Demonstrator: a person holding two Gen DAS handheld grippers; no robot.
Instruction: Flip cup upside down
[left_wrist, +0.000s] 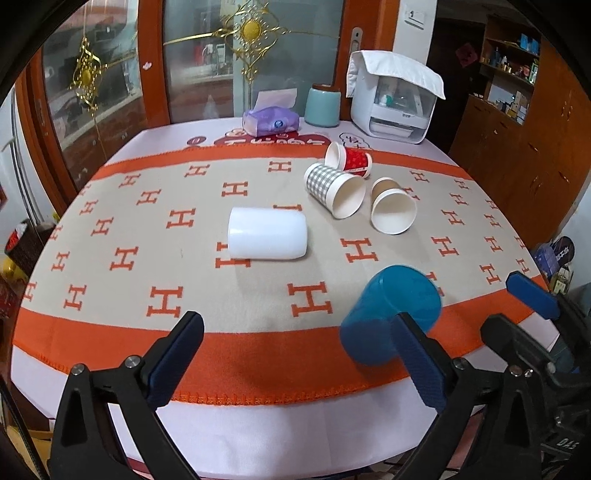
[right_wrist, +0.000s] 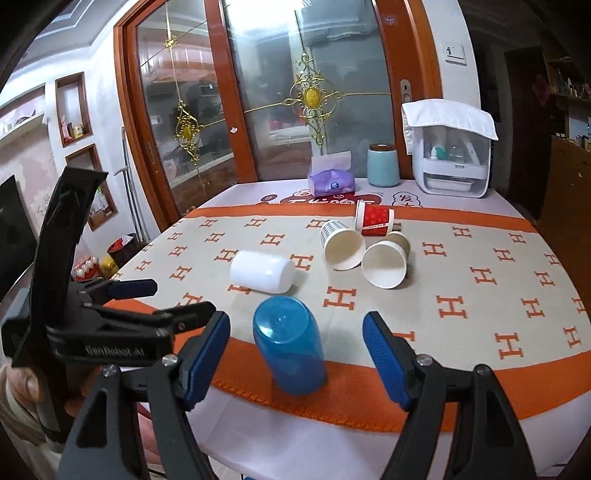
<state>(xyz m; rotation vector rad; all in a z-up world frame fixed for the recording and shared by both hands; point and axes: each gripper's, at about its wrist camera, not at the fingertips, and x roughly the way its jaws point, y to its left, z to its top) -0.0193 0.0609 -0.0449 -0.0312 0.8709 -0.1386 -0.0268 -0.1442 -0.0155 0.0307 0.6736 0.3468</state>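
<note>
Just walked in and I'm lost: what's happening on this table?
A person holds a two-finger gripper in each hand, both open and empty. The right gripper frames the translucent blue plastic cup near the table's front edge, not clamped. The left gripper hovers beside it. A white plastic cup and three paper cups, checked, red and brown, lie on their sides on the orange-patterned cloth.

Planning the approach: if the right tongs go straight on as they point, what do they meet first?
Likely the blue cup, lying between the open right tongs, just ahead; depth is hard to judge. The white cup lies beyond.
</note>
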